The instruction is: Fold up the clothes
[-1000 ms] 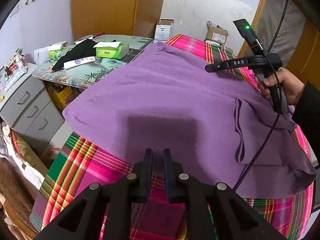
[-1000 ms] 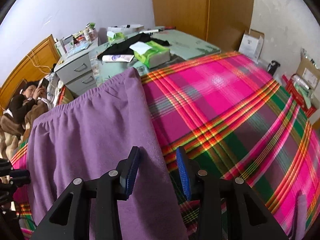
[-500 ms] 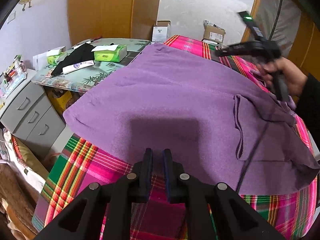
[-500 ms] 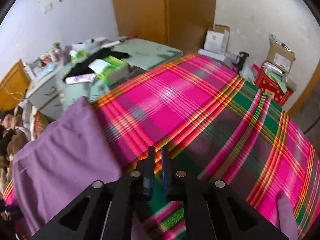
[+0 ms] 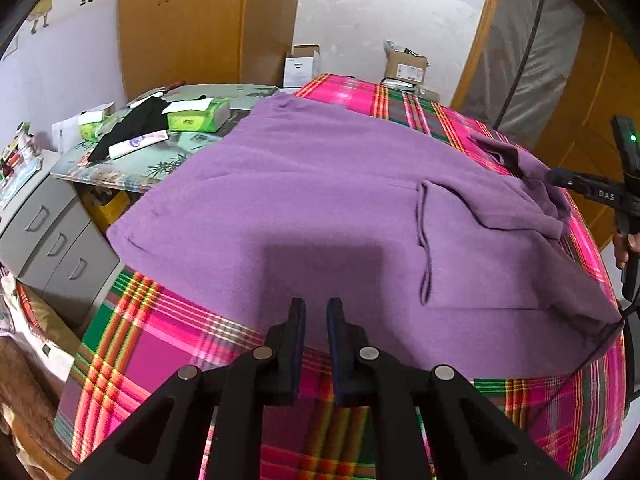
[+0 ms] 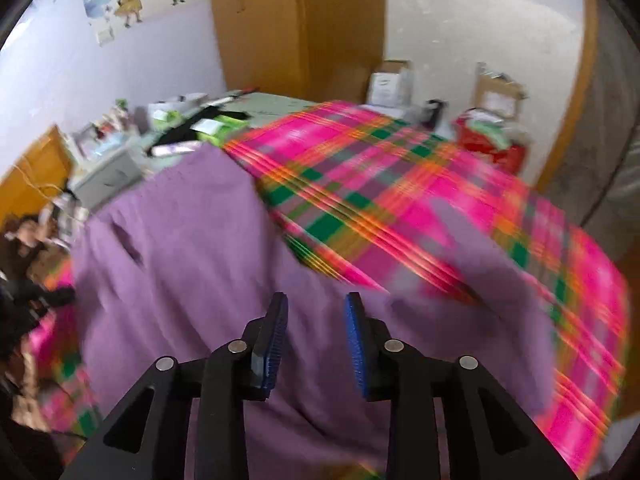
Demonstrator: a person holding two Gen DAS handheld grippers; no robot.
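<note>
A purple garment [image 5: 320, 184] lies spread on the pink plaid bedspread [image 5: 160, 340], with a flap [image 5: 480, 208] folded over on its right side. My left gripper [image 5: 316, 304] hovers over the garment's near hem, its fingers only a narrow gap apart and nothing between them. In the blurred right wrist view, my right gripper [image 6: 316, 300] hangs above the purple garment [image 6: 180, 248]; its jaws are opening and hold nothing. The right gripper's body [image 5: 616, 192] and the hand [image 5: 624, 248] holding it show at the right edge of the left wrist view.
A side table [image 5: 132, 168] left of the bed carries green tissue boxes [image 5: 200, 116] and a black cloth. Grey drawers [image 5: 48, 236] stand below it. Cardboard boxes [image 5: 404, 68] sit beyond the bed's far end. A person [image 6: 20, 236] lies low at the left.
The right gripper shut over the plaid, then swung back over the purple garment and opened. In the left wrist view the right hand slid out to the right edge. The left gripper barely shifted.
</note>
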